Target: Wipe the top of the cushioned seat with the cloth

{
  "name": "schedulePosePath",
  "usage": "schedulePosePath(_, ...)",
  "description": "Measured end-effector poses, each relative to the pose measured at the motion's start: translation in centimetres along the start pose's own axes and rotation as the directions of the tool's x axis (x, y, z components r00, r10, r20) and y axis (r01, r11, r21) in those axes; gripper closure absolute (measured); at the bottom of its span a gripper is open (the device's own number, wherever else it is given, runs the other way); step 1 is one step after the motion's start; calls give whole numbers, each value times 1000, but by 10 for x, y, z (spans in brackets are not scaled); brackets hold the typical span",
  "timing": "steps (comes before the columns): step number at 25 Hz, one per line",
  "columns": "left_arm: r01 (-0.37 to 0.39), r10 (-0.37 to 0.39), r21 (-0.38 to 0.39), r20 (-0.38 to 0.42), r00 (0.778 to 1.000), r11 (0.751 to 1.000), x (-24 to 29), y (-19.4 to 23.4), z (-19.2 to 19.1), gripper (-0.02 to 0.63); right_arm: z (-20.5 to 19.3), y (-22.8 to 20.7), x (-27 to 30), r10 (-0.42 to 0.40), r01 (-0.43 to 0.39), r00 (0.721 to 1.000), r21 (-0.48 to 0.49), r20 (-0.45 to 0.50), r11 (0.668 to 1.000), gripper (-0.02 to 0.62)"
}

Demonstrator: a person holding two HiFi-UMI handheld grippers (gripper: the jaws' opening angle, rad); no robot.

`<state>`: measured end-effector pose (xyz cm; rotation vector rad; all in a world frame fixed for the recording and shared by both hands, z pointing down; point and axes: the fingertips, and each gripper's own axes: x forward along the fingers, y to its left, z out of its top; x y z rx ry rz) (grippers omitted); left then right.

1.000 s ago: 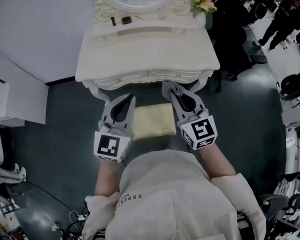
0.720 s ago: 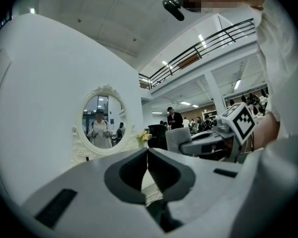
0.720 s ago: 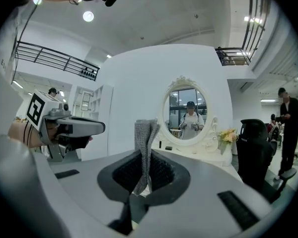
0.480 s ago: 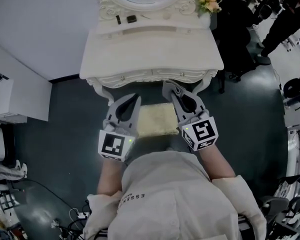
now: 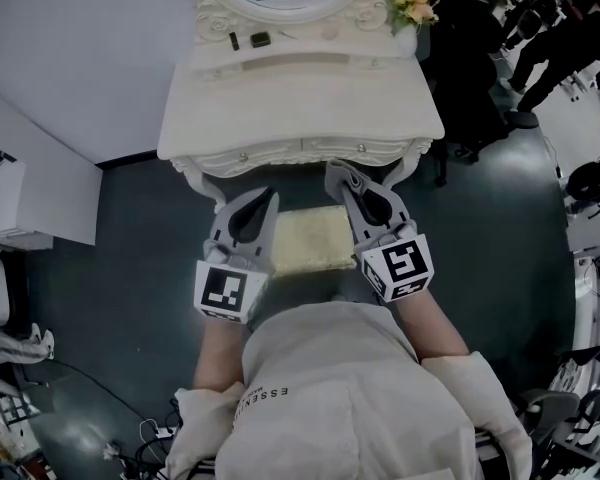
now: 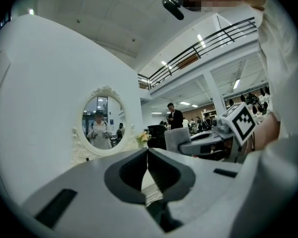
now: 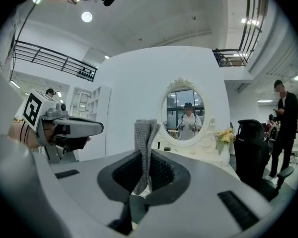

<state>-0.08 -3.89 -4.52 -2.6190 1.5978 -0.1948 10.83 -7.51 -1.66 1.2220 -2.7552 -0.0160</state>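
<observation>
The cushioned seat (image 5: 314,240) is a pale yellow square pad, low in front of the white dressing table (image 5: 300,108), and shows between my two grippers in the head view. My right gripper (image 5: 339,174) (image 7: 145,155) is shut on a grey knitted cloth (image 7: 146,138), which sticks up out of its jaws. It hangs over the seat's right edge, pointing toward the table. My left gripper (image 5: 269,197) (image 6: 148,155) is shut with nothing in it, above the seat's left edge. The person's body hides the near part of the seat.
The dressing table carries an oval mirror (image 7: 184,112), a bunch of flowers (image 5: 412,8) and small dark items (image 5: 261,39). A black office chair (image 7: 252,148) and people (image 5: 555,28) are to the right. A white cabinet (image 5: 30,198) stands left; cables (image 5: 145,433) lie on the floor.
Both grippers keep nearly the same pose over the seat. The left one has edged slightly right, and the head view has shifted a little.
</observation>
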Motion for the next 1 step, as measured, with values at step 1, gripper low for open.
schedulePosePath(1,-1,1,-2,1,1000,1000,-1,0,1,603,0,1,0,-1,1,1000,-1,0,1000,568)
